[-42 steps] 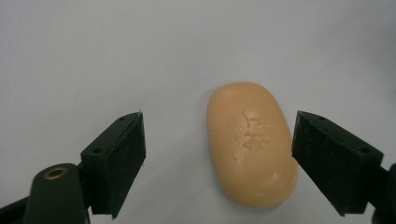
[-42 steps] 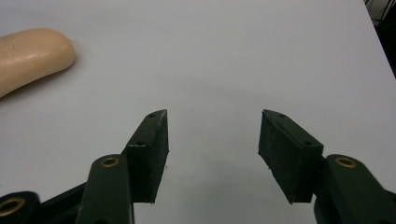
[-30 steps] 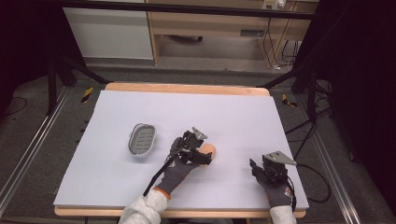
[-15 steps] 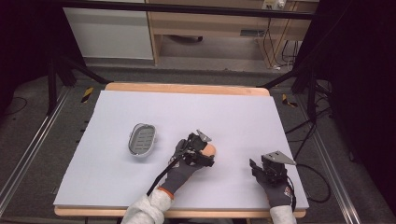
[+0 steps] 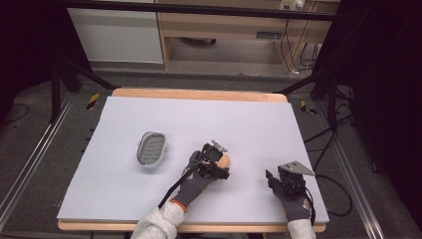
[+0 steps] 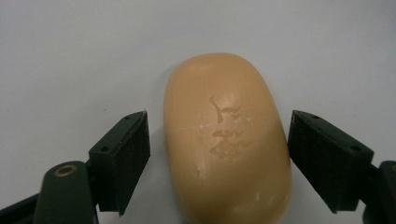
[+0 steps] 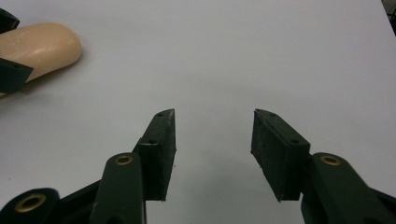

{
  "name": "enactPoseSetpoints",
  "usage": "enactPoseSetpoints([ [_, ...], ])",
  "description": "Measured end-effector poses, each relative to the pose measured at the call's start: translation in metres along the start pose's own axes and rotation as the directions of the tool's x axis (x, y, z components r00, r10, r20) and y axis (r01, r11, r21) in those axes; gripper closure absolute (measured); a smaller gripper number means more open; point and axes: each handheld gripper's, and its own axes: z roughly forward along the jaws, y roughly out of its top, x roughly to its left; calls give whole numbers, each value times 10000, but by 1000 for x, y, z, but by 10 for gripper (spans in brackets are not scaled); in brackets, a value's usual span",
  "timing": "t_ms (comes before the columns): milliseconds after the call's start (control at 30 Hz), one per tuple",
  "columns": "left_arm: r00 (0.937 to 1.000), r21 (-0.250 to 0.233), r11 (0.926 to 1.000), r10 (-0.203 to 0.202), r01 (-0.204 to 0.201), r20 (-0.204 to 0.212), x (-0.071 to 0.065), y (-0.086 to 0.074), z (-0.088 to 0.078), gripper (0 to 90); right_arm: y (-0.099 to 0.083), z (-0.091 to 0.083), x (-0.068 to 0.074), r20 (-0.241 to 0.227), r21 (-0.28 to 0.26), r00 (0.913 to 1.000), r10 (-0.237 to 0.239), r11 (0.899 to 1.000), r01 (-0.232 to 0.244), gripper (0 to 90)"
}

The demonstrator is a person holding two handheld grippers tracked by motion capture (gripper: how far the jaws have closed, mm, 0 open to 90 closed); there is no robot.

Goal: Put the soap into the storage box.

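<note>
Soap (image 6: 226, 140) between jaws; dish (image 5: 151, 149) beside

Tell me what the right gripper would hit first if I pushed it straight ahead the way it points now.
Probably nothing. The right gripper has its jaws open over bare white table, and the way ahead looks free to the table's far edge. The soap bar lies off to the side, between the left gripper's jaws, out of that line.
</note>
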Motion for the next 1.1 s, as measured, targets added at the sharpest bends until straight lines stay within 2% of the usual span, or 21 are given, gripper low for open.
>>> enactPoseSetpoints([
  [133, 10000, 75, 10000, -26, 25, 81, -1, 0, 3, 253, 0, 0, 0, -40, 25, 10000, 19, 10000, -19, 502],
  [233, 10000, 200, 9998, 13, -12, -8, -2, 1, 6, 280, 0, 0, 0, -60, 25, 10000, -38, 10000, 38, 504],
  [433, 10000, 418, 9991, -44, 43, 21, -2, 3, 7, 289, 0, 1, 0, -69, 64, 10000, 3, 10000, -2, 505],
  [900, 9999, 557, 9984, -124, 123, 16, -1, 5, 7, 309, 0, 1, 1, -137, 123, 9999, -6, 9999, 7, 506],
  [1100, 9998, 403, 9990, -192, 188, 97, 0, 5, 1, 312, 0, 1, 0, -168, 117, 9999, 17, 9999, -15, 507],
])
